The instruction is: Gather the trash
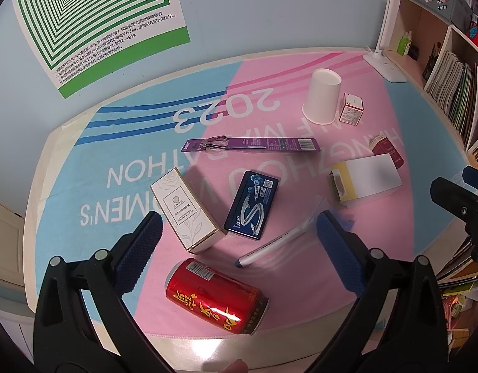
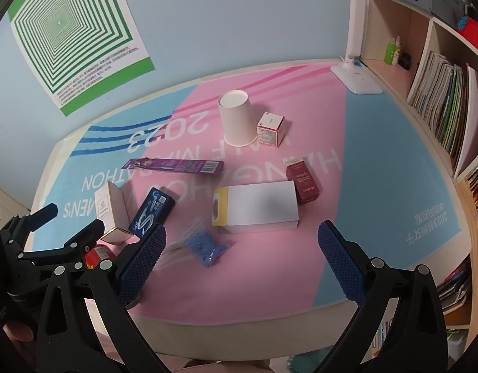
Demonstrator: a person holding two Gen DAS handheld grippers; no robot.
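Note:
Trash lies on a pink and blue mat. My left gripper is open above the near edge, over a red can on its side, a white rose box, a blue gum pack and a pen. My right gripper is open and empty above the mat's near edge, near a clear bag with blue bits and a white and yellow box. An upturned paper cup, a small white box, a maroon box and a purple card lie farther back.
A white desk lamp stands at the back right. Bookshelves line the right side. A green poster hangs on the blue wall behind. The left gripper shows at the left of the right wrist view.

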